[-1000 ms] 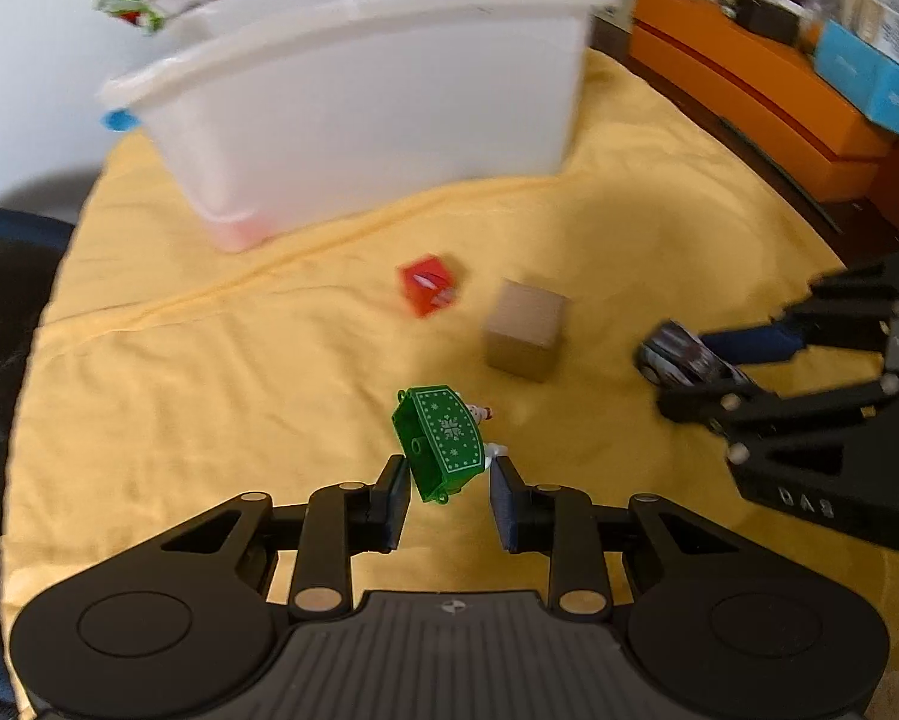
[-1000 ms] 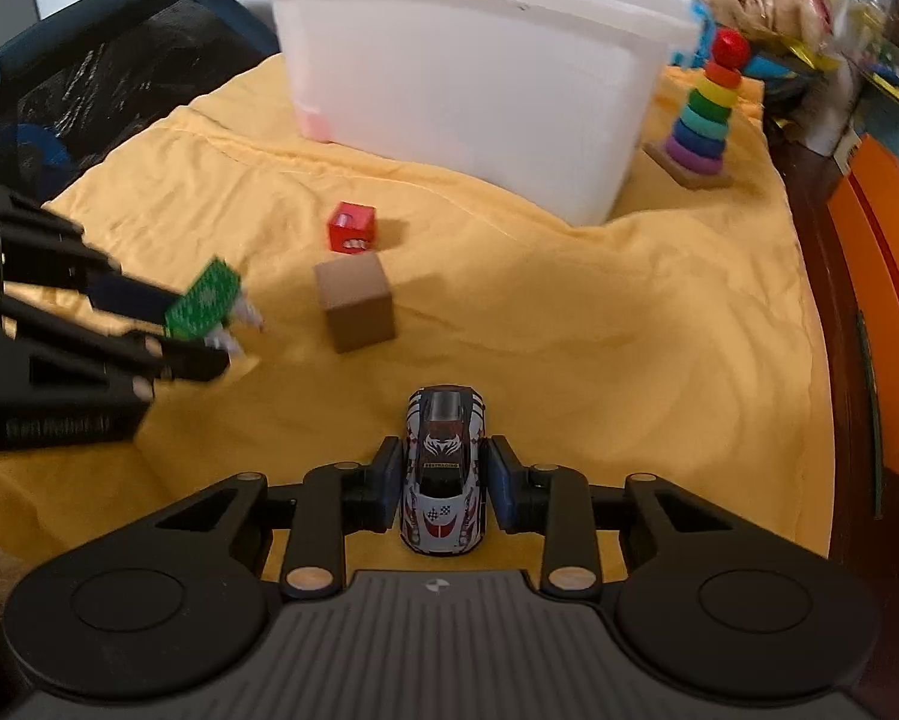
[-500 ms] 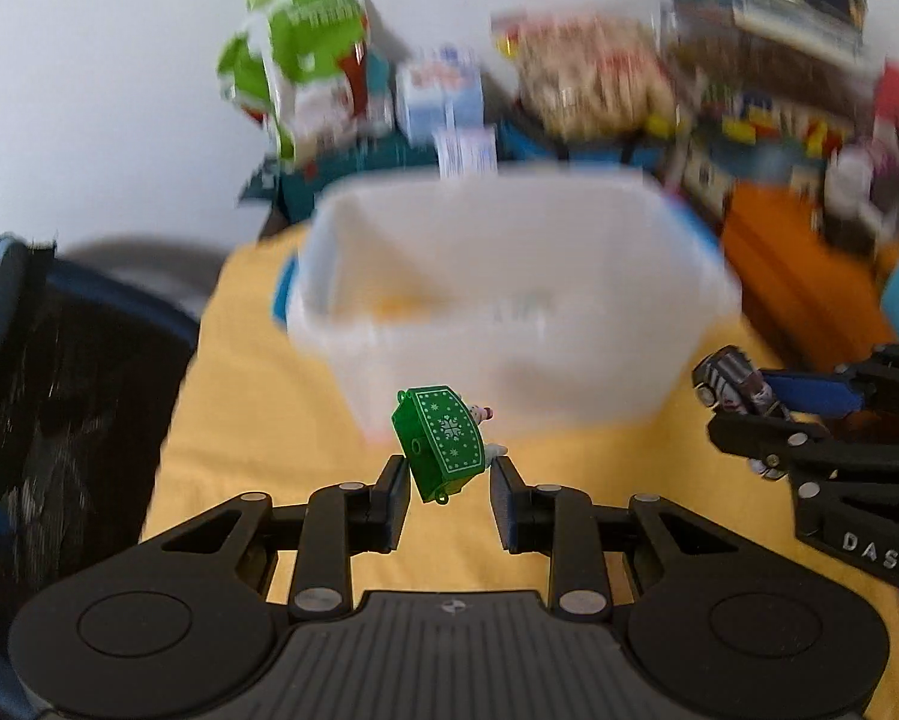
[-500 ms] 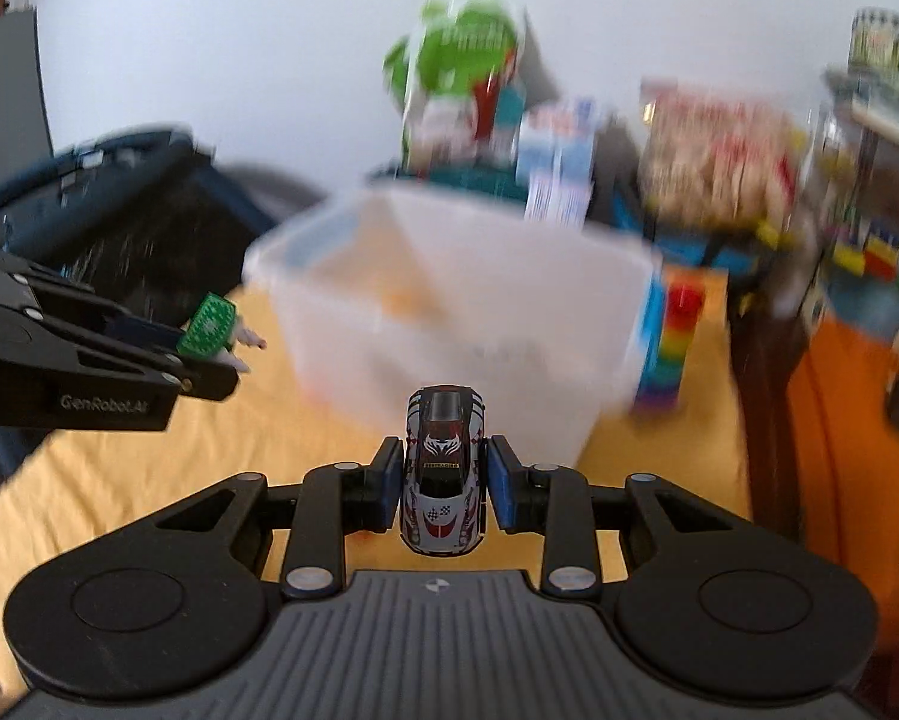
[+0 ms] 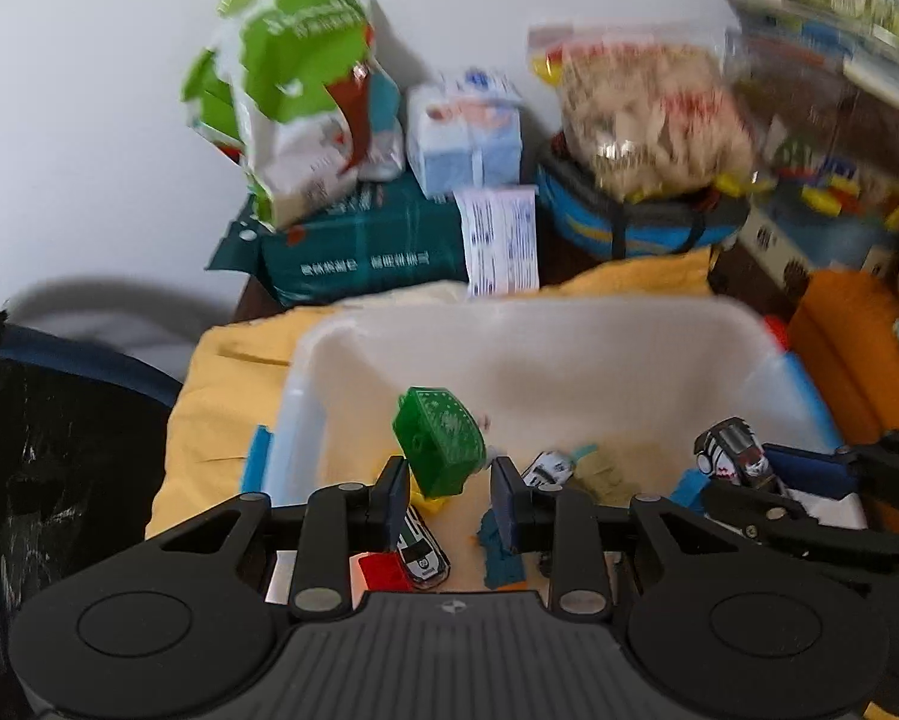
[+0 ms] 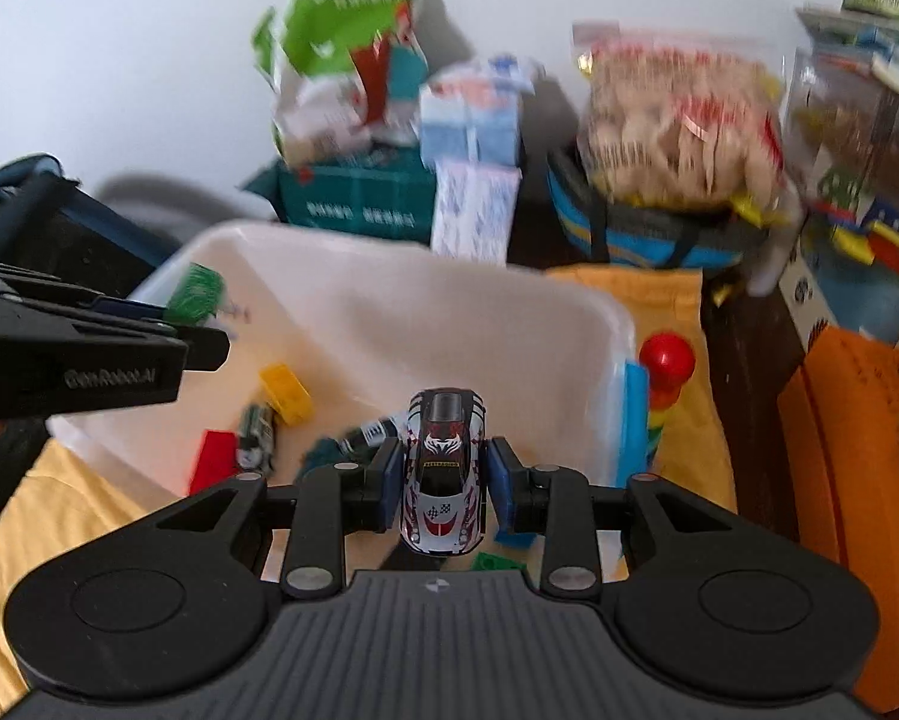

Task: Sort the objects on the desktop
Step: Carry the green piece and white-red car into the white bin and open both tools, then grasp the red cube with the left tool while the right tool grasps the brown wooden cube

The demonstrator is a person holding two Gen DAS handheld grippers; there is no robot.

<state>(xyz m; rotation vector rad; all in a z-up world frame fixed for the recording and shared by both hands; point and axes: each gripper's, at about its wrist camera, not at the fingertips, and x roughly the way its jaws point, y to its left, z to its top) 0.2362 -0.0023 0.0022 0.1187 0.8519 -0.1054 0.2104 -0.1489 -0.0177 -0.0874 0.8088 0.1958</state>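
Note:
My left gripper (image 5: 449, 495) is shut on a green toy with white snowflake print (image 5: 438, 447) and holds it over the near left part of the white plastic bin (image 5: 569, 330). My right gripper (image 6: 443, 480) is shut on a white and red toy racing car (image 6: 444, 471) and holds it over the bin's near right part (image 6: 425, 300). The car also shows in the left wrist view (image 5: 731, 450), and the green toy in the right wrist view (image 6: 194, 294). Several small toys lie in the bin: a yellow brick (image 6: 285, 393), a red brick (image 5: 383, 573), a small car (image 5: 422, 549).
The bin stands on a yellow cloth (image 5: 221, 396). A ring stacker with a red ball top (image 6: 665, 360) stands right of the bin. Bags and boxes (image 5: 305, 96) pile behind it. Orange boxes (image 6: 857, 450) are at the right, a dark chair (image 5: 47, 450) at the left.
Both grippers have moved forward and now hang over the open bin, each still holding its toy. The bin's contents have come into view.

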